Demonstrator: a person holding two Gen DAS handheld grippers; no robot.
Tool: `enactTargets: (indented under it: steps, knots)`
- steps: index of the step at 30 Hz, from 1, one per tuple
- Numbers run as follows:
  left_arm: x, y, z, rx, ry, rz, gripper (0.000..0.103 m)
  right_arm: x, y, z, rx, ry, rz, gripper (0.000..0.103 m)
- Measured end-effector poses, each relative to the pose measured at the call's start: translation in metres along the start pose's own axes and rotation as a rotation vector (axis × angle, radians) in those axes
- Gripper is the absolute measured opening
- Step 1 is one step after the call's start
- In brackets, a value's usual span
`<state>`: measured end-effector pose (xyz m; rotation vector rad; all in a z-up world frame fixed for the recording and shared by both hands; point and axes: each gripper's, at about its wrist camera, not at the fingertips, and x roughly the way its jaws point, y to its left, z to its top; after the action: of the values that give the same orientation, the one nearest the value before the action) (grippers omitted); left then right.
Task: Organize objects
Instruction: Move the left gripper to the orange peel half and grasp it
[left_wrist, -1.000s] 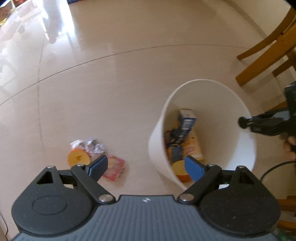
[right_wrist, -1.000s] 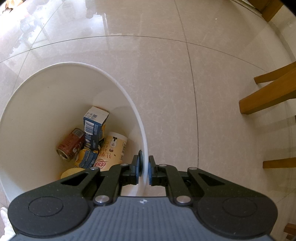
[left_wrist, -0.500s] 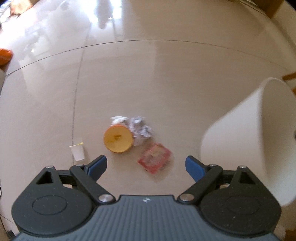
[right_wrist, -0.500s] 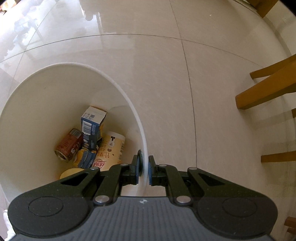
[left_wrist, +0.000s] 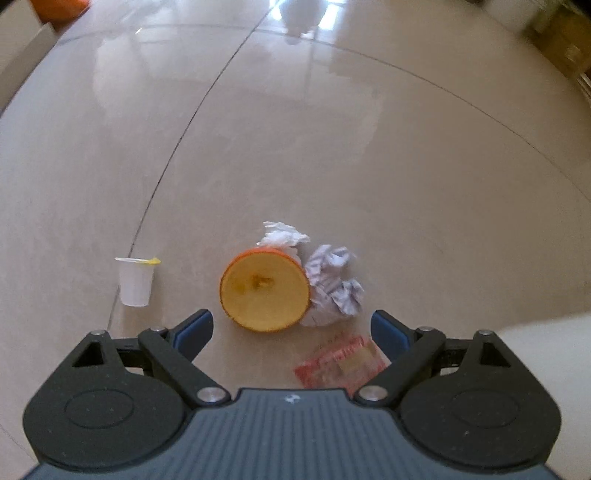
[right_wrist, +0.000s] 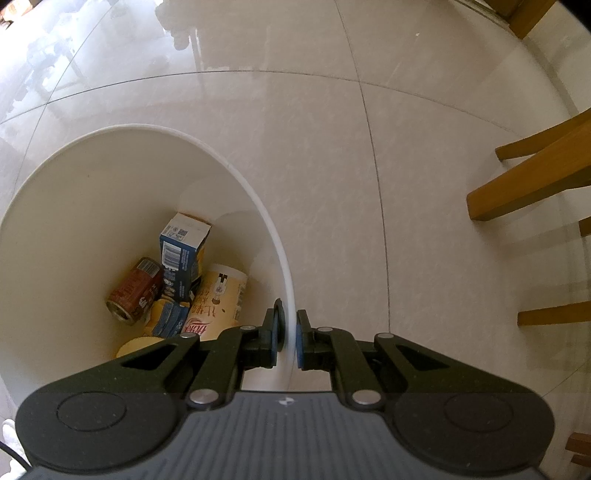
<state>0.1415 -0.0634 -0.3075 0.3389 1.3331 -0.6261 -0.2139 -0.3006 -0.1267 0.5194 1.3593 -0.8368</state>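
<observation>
My left gripper (left_wrist: 291, 328) hangs open above litter on the tiled floor. Just beyond its fingertips stands an orange paper cup (left_wrist: 265, 290), with crumpled paper (left_wrist: 332, 280) at its right and behind it. A red snack wrapper (left_wrist: 341, 363) lies between the jaws, near the right finger. A small white plastic cup (left_wrist: 135, 282) stands to the left. My right gripper (right_wrist: 290, 338) is shut on the rim of the white bin (right_wrist: 110, 192), one pad inside the wall and one outside. Inside the bin lie a blue carton (right_wrist: 184, 254), a brown can (right_wrist: 135, 290) and a beige paper cup (right_wrist: 218, 306).
Wooden chair legs (right_wrist: 532, 181) stand to the right of the bin. The white bin's side (left_wrist: 546, 354) shows at the right edge of the left wrist view. A cardboard box (left_wrist: 22, 59) sits at the far left.
My left gripper has swung left, away from the bin, and dropped toward the litter, which now looks larger and centred. My right gripper has held still on the bin rim.
</observation>
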Motion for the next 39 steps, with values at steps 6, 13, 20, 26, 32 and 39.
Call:
enactTargets:
  steps: [6,13,20,26,32,39]
  knots:
    - [0.038,0.004,0.004,-0.079,-0.004,0.034,0.092,-0.001,-0.001,0.000,-0.005,-0.001,0.007,0.011]
    - [0.065,0.005,0.006,-0.078,0.006,0.078,0.092,-0.002,-0.002,-0.001,-0.011,-0.012,0.014,0.011]
    - [0.071,0.021,0.003,-0.063,0.005,0.098,0.094,-0.003,-0.003,-0.001,-0.011,-0.013,0.019,0.011]
    - [0.078,0.015,0.003,-0.031,0.009,0.099,0.094,-0.003,-0.003,0.000,-0.014,-0.011,0.016,0.011]
    - [0.086,0.010,0.006,-0.050,0.002,0.102,0.092,-0.003,-0.001,0.000,-0.018,-0.013,0.010,0.011]
    - [0.081,0.019,0.002,-0.057,-0.005,0.067,0.072,-0.003,-0.001,-0.001,-0.017,-0.015,0.008,0.011]
